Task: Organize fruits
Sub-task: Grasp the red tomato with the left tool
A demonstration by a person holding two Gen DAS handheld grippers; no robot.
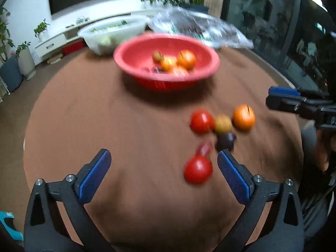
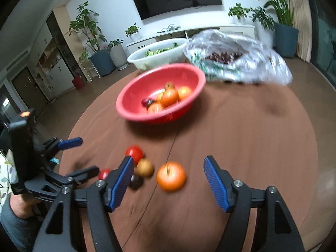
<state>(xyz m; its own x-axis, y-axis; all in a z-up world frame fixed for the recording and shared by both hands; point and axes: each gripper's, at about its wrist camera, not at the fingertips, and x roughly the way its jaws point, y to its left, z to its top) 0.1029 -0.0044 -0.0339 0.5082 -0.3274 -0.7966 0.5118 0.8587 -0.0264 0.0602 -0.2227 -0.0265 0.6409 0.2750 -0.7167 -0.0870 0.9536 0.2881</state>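
Note:
A red bowl point(image 1: 126, 58) point(image 2: 126, 107) holding several orange and dark fruits stands mid-table. Loose fruit lies nearer on the brown cloth: an orange point(image 1: 244, 117) point(image 2: 171, 176), a yellow-brown fruit point(image 1: 222, 124) point(image 2: 145, 168), a dark plum point(image 1: 224, 141) point(image 2: 135, 181) and two red tomatoes point(image 1: 201, 121) point(image 1: 197, 169). My left gripper point(image 1: 163, 152) point(image 2: 86, 155) is open wide above the cloth, the nearer tomato just inside its right finger, untouched. My right gripper point(image 2: 168, 159) point(image 1: 277, 97) is open too, with the orange below and between its fingers, not gripped.
A white bowl of greens point(image 2: 155, 56) and a crinkled plastic bag point(image 2: 237, 61) of dark fruit sit behind the red bowl. The round table's edge curves close on both sides. A hand and sleeve point(image 2: 16, 214) hold the left gripper.

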